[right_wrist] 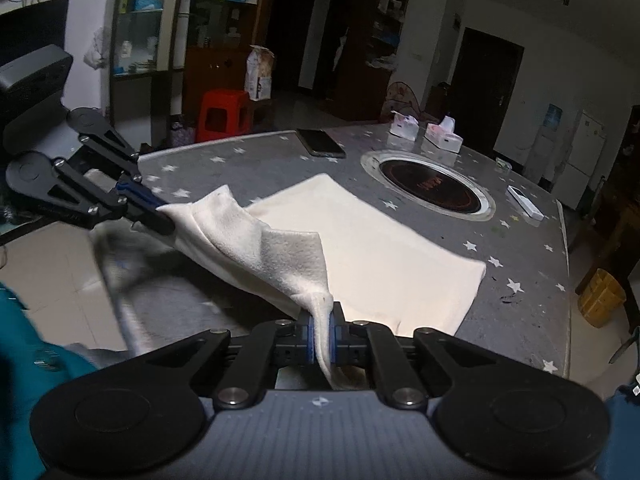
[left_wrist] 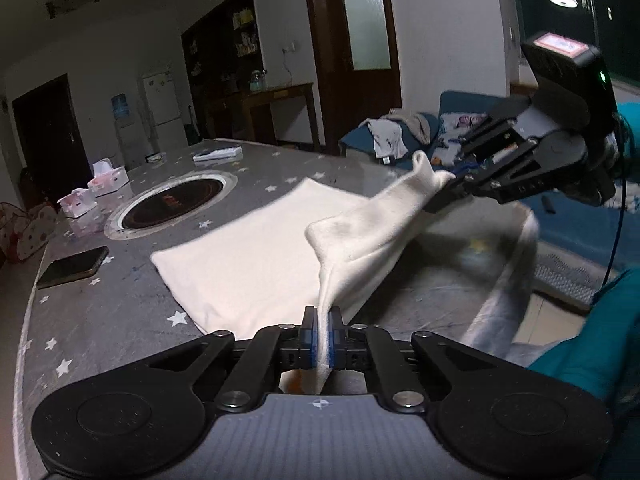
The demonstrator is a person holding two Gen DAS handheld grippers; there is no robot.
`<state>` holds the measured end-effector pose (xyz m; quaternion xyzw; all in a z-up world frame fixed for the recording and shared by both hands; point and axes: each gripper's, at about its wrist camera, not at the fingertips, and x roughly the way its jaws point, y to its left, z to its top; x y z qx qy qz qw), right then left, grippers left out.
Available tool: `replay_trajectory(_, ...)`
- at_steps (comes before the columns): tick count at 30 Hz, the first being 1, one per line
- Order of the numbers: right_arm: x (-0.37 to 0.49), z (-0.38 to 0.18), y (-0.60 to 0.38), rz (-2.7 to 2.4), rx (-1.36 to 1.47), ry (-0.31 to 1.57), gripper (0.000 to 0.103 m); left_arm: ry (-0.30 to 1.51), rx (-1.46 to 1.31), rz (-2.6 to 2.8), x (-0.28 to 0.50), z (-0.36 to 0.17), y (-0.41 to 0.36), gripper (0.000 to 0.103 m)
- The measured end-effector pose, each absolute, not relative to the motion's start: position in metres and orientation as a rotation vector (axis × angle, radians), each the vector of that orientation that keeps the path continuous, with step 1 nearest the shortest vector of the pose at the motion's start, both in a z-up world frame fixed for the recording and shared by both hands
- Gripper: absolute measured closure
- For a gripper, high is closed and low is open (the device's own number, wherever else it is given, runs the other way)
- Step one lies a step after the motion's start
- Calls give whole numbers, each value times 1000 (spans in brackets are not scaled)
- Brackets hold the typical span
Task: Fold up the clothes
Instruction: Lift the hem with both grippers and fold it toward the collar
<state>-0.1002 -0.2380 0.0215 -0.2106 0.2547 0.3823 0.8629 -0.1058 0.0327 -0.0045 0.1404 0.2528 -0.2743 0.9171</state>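
Cream garment (left_wrist: 256, 256) on grey tablecloth (left_wrist: 100, 312) (white stars), blue-padded black tongs (left_wrist: 322, 340)

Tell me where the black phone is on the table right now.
The black phone lies flat near the table's left edge in the left wrist view, apart from the white garment, just short of the round inset cooktop.

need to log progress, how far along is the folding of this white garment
Early. Done: the far part of the white garment lies flat on the table. In hand: left hand-held gripper and right hand-held gripper each pinch its raised near edge. Left: carrying that edge over and any further folds.
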Motion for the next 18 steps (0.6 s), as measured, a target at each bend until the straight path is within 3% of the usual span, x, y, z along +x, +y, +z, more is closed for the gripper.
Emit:
replay_trajectory(9, -87, 54, -234, 804, -444, 494, 99, 495, 253, -529, -83, 26, 42, 98)
replay_trajectory(18, -11, 52, -218, 762, -410, 498, 99, 490, 246, -466, -3, 25, 48, 98)
